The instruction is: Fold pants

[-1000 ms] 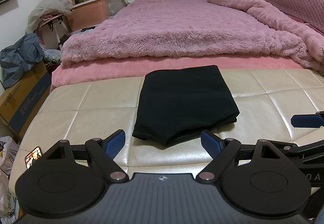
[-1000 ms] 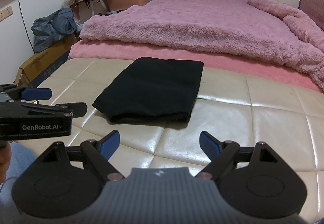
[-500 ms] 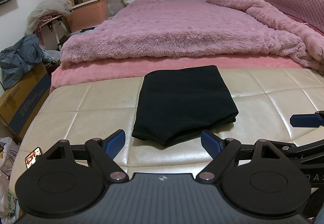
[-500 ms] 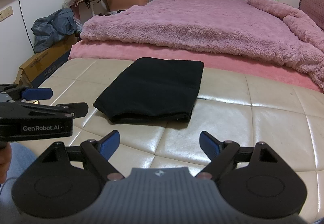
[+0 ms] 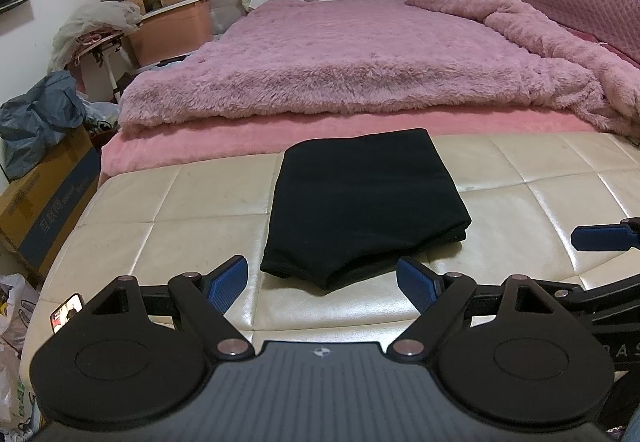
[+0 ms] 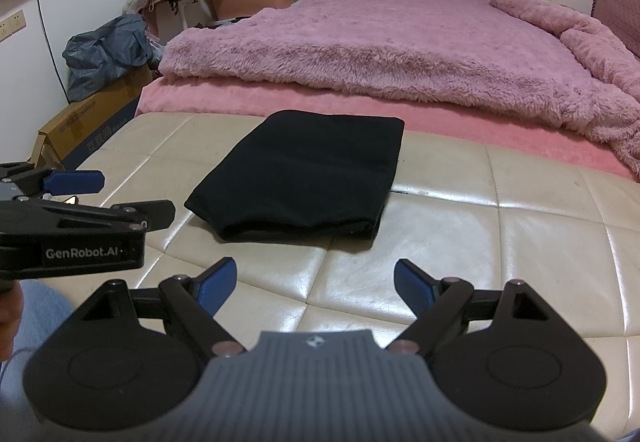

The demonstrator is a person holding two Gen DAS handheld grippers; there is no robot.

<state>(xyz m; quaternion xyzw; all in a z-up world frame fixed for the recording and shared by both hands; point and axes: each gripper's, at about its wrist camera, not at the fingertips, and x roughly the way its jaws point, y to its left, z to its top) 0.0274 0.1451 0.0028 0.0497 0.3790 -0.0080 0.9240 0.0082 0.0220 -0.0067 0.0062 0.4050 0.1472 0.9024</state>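
Left tool (image 5: 322,284): spread wide, nothing between its blue fingers (image 5: 228,282); it hangs just short of the near edge of the pants, not touching them.
Right tool (image 6: 314,284): also spread wide and holding nothing; it sits nearer than the pants, with a strip of bare bench between it and them.
Tools together: side by side; the left tool shows at the left edge of the right wrist view, and one blue finger of the right tool shows at the right edge of the left wrist view.
Pants (image 5: 364,206): black, folded into a flat stacked rectangle, lying on the bench; layered edges face the tools.
Bench (image 5: 160,238): cream, tufted and glossy, under the pants and running past them on both sides.
Blanket (image 5: 340,62): pink and furry, on the bed beyond the pants.
Phone (image 5: 66,316): on the bench corner, left of the pants, screen lit.
Box (image 5: 44,202): cardboard, on the floor left of the pants, past the end of the bench.
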